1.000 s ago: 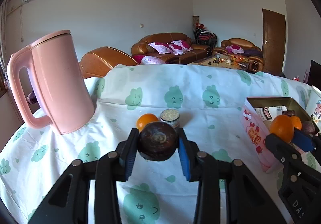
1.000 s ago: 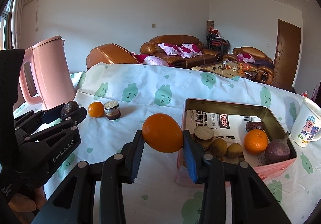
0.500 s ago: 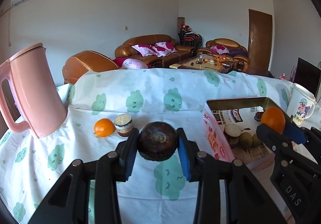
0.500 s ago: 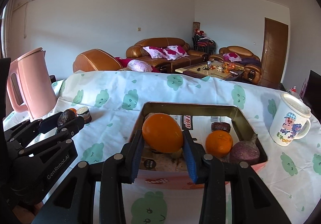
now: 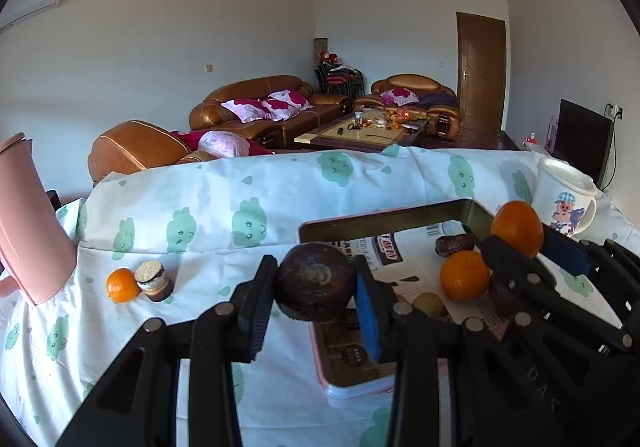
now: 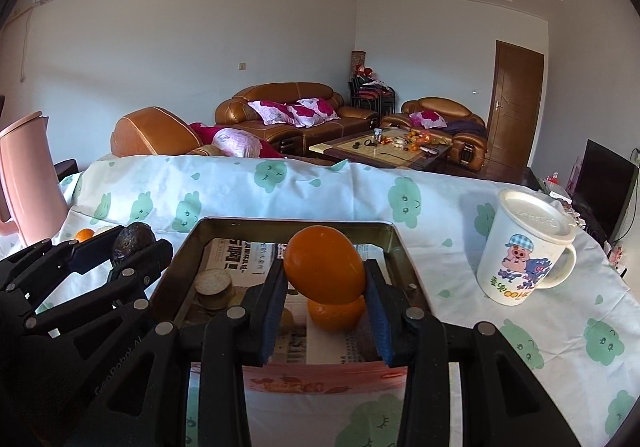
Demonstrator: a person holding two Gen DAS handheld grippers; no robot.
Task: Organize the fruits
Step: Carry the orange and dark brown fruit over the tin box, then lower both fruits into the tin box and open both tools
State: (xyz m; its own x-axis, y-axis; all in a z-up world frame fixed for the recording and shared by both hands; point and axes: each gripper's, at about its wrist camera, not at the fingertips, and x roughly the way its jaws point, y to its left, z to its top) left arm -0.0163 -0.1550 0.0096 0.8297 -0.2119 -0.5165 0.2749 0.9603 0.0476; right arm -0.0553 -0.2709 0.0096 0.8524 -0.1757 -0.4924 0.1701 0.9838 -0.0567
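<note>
The left claw (image 5: 316,287) is pinching a dark brown round fruit (image 5: 316,281) in the air at the near left edge of the tin box (image 5: 384,213). The right claw (image 6: 325,287) is pinching an orange (image 6: 325,265) above the box, over a second orange (image 6: 336,313) that lies inside. On the worktop (image 5: 240,215), a small orange (image 5: 122,285) sits just beside a small jar (image 5: 154,281), near the pink kettle (image 5: 28,223). A white mug (image 6: 524,247) stands to the right of the box.

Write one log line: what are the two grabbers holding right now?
left gripper: shut on dark round fruit | right gripper: shut on orange, above tin box | left out: small orange, jar
</note>
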